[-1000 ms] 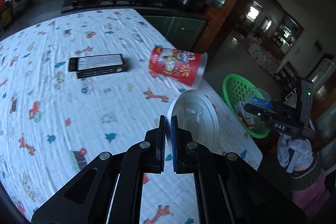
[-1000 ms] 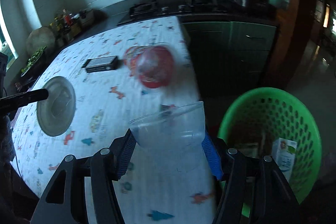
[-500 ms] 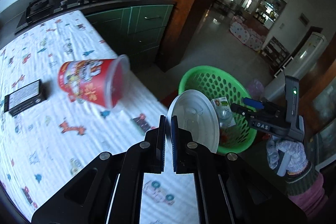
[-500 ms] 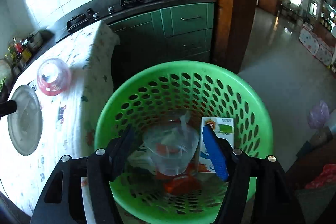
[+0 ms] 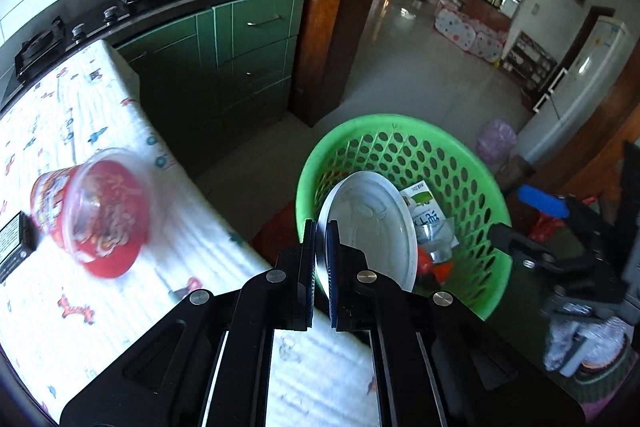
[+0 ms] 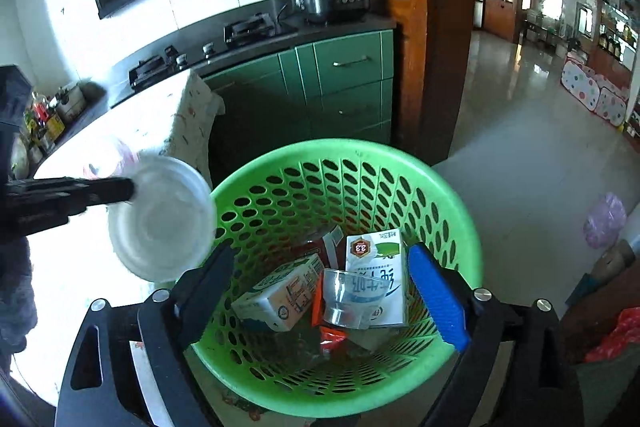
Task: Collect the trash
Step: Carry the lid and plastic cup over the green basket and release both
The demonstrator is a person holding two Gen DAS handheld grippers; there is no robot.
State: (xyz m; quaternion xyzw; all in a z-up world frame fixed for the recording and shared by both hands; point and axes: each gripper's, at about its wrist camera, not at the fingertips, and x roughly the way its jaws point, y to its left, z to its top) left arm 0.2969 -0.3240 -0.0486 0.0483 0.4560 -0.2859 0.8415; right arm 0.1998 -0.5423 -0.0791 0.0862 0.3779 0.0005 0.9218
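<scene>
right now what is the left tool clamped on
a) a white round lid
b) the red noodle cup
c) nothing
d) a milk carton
a: the left tool is shut on the rim of the white round lid, held at the edge of the green basket; the red noodle cup lies on the table and the milk cartons are in the basket.

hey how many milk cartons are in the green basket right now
2. One milk carton lies on its side at the bottom left of the green basket; the other carton leans at the right, behind the clear cup. More may be hidden underneath.
</scene>
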